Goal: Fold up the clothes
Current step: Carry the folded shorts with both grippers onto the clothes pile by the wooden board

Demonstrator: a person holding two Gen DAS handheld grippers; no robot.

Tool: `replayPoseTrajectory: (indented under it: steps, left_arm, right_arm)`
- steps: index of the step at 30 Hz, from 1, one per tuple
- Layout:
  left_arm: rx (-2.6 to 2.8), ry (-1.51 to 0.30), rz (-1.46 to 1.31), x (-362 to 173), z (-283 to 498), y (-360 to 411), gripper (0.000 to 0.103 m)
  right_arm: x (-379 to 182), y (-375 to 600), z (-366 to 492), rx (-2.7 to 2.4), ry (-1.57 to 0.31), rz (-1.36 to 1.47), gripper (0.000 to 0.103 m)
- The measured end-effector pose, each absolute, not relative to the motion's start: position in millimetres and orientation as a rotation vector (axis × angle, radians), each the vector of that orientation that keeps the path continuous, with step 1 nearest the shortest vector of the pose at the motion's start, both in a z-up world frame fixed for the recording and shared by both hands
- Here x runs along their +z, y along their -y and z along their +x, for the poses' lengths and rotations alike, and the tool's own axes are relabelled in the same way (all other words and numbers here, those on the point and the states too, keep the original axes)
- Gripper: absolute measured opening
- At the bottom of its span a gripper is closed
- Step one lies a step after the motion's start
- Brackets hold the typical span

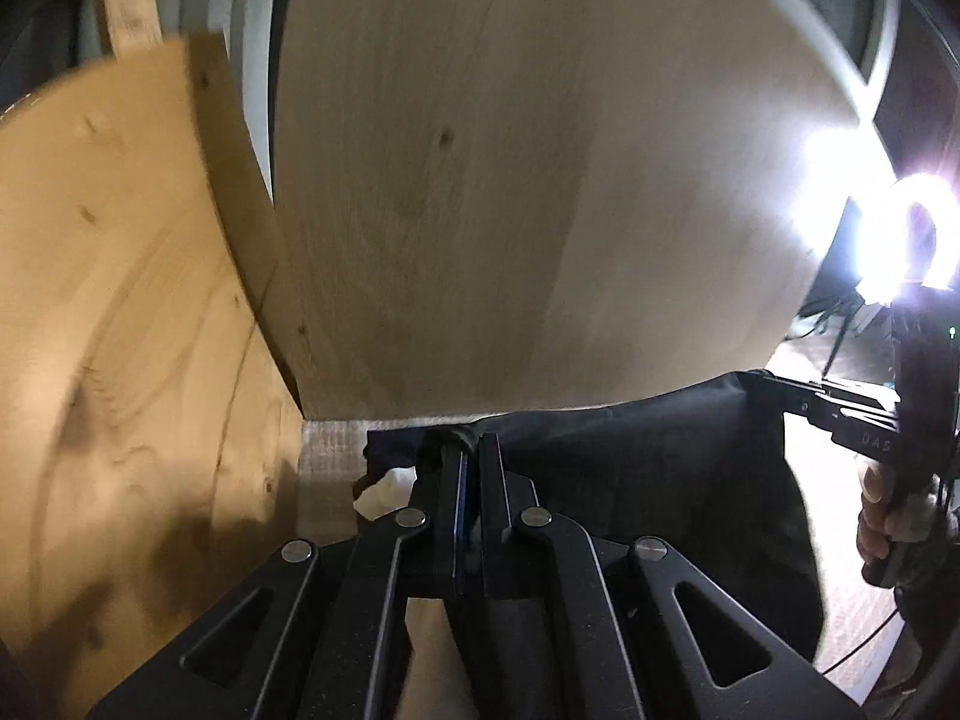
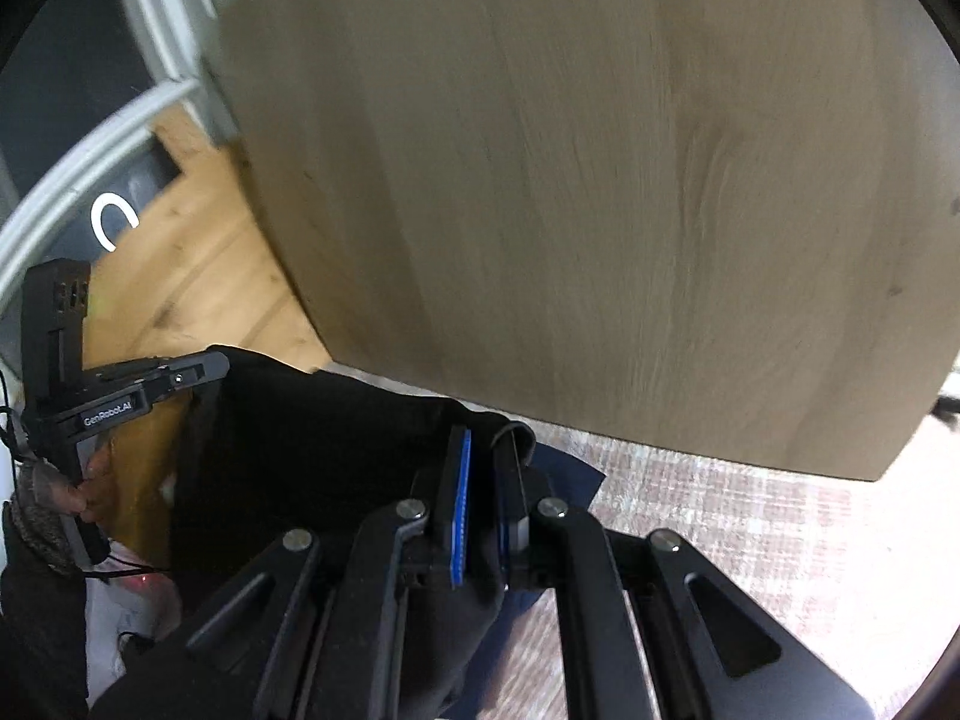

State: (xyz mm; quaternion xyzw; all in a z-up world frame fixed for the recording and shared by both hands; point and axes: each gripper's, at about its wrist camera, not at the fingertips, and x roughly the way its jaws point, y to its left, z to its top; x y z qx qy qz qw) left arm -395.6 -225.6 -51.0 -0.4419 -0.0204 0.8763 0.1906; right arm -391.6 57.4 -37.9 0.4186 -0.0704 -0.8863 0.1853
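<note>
A dark garment, black or very dark navy (the light is too poor to settle which), hangs stretched between the two grippers, its upper edge pulled taut from one to the other and the rest draping down below them. The left gripper has its jaws closed almost together on a bunched corner of the cloth, with a knot of fabric showing at the tips. The right gripper pinches the opposite corner in the same way, blue pads pressed near each other with a fold of the edge caught between them. Each gripper shows in the other's view, held by a hand at its grip. Behind the garment stands a pale wooden tabletop, tilted across both views. A knotty pine panel sits to the left. Below lies a light woven rug. A ring light glares at the right edge.
</note>
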Motion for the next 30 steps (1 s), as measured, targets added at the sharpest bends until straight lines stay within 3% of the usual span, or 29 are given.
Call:
replayPoseTrajectory:
  steps: [5, 10, 15, 20, 23, 28, 30]
  left_arm:
    - [2.442, 0.099, -1.362, -75.6, -411.8, 230.8, 0.013]
    - [2.521, 0.021, -1.369, -65.5, -408.6, 235.0, 0.031]
    - [2.625, -0.015, -1.37, -57.1, -396.2, 244.3, 0.029]
    - [2.64, 0.008, -1.208, -35.7, -371.7, 233.7, 0.027]
    - [2.559, 0.027, -1.192, -46.1, -368.2, 216.9, 0.031]
    - [2.577, -0.002, -1.344, -86.8, -382.0, 222.5, 0.031]
    - [2.604, 0.046, -1.342, -82.7, -380.4, 230.3, 0.038]
  right_arm:
    - [-77.7, -61.9, -424.4, -2.361, 0.261, 1.341, 0.011]
    - [-68.3, -83.1, -422.7, -2.319, 0.346, 1.37, 0.03]
    - [-44.8, -109.1, -392.8, -2.475, 0.368, 1.264, 0.032]
    - [-25.2, -59.3, -368.6, -2.518, 0.122, 1.082, 0.033]
    - [-42.1, -25.3, -368.2, -2.487, -0.006, 1.106, 0.041]
    - [-82.6, -11.9, -379.0, -2.478, -0.076, 1.227, 0.042]
    - [-79.0, -30.5, -377.9, -2.501, 0.02, 1.262, 0.042]
